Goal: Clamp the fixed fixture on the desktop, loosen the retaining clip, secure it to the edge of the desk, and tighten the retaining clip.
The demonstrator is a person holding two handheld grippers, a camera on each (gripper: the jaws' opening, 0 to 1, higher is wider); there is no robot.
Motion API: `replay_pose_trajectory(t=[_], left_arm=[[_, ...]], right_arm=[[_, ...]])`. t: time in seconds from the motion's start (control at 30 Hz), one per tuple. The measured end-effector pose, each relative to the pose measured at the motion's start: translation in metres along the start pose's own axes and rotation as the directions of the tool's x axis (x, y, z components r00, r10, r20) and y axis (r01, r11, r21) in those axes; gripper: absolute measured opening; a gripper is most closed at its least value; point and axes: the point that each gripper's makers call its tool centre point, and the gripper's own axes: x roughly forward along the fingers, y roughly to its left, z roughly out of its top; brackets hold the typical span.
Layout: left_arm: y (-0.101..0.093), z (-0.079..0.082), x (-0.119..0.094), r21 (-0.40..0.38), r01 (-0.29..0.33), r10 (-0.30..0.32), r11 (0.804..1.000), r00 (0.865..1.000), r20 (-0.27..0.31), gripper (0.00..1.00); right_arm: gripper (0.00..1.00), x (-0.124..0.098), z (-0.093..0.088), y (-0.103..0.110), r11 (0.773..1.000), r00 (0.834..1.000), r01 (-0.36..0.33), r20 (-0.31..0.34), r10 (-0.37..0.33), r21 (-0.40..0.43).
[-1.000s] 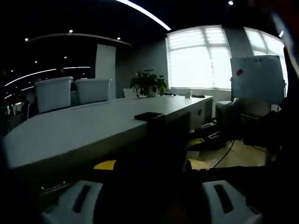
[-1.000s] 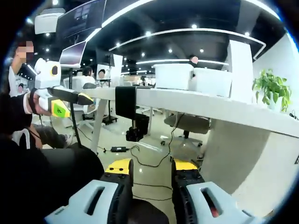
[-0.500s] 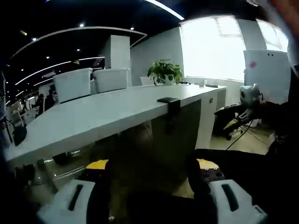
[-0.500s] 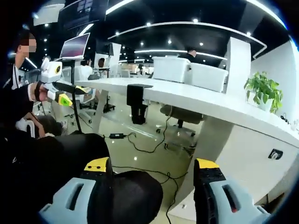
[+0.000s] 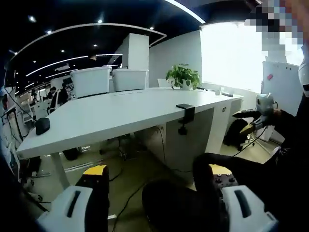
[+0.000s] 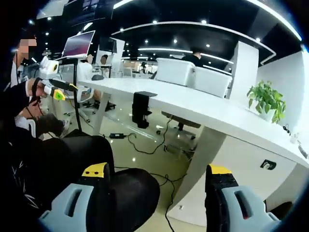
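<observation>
A black clamp fixture [image 5: 185,114] hangs on the near edge of the white desk [image 5: 111,113], its screw part below the desktop. The same black clamp fixture [image 6: 141,108] sits on the desk edge [image 6: 203,108] in the right gripper view. My left gripper [image 5: 155,186] is open, well back from the desk, with nothing between its jaws. My right gripper [image 6: 153,186] is open too, low and away from the fixture. The right gripper [image 5: 258,112] shows at the right of the left gripper view, and the left gripper [image 6: 50,79] is held at the far left of the right gripper view.
Two white bins [image 5: 108,79] and a potted plant [image 5: 183,76] stand on the desk's far side. A small dark object [image 5: 42,125] lies at the desk's left end. The person's dark-clothed knees [image 6: 116,191] lie below both grippers. Cables [image 6: 145,145] trail on the floor.
Both views have pulled back from the desk, so the fixture looks smaller. The right gripper's jaws have spread from nearly shut to wide open. The left stays open.
</observation>
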Motion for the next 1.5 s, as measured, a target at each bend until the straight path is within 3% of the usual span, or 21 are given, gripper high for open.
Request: replay_pose_trajectory(t=[0.2, 0.4, 0.53, 0.63, 0.77, 1.5], left_arm=[[0.007, 0.005, -0.023, -0.051, -0.031, 0.031, 0.998, 1.000, 0.002, 0.82], [0.007, 0.012, -0.041, -0.062, -0.037, 0.037, 0.997, 0.999, -0.003, 0.84], [0.011, 0.017, -0.051, -0.023, -0.069, 0.069, 0.997, 0.998, -0.001, 0.82], [0.015, 0.018, -0.057, -0.060, -0.083, 0.082, 0.995, 0.997, -0.010, 0.83], [0.016, 0.017, -0.062, -0.032, -0.100, 0.099, 0.994, 0.995, -0.020, 0.83], [0.025, 0.025, -0.094, 0.015, -0.141, 0.142, 0.990, 0.989, -0.035, 0.83]], right_arm=[[0.77, -0.011, 0.008, -0.004, 0.999, 1.000, 0.008, 0.006, -0.008, 0.031], [0.76, -0.016, 0.009, -0.007, 1.000, 1.000, 0.016, -0.004, -0.016, -0.001], [0.76, -0.023, 0.007, -0.010, 1.000, 1.000, 0.019, -0.013, -0.019, 0.002], [0.76, -0.026, 0.006, -0.013, 1.000, 1.000, 0.023, -0.017, -0.023, 0.000], [0.76, -0.029, 0.004, -0.016, 0.999, 0.999, 0.035, -0.028, -0.035, -0.003], [0.73, -0.064, 0.006, -0.027, 0.995, 0.994, 0.075, -0.078, -0.080, -0.064]])
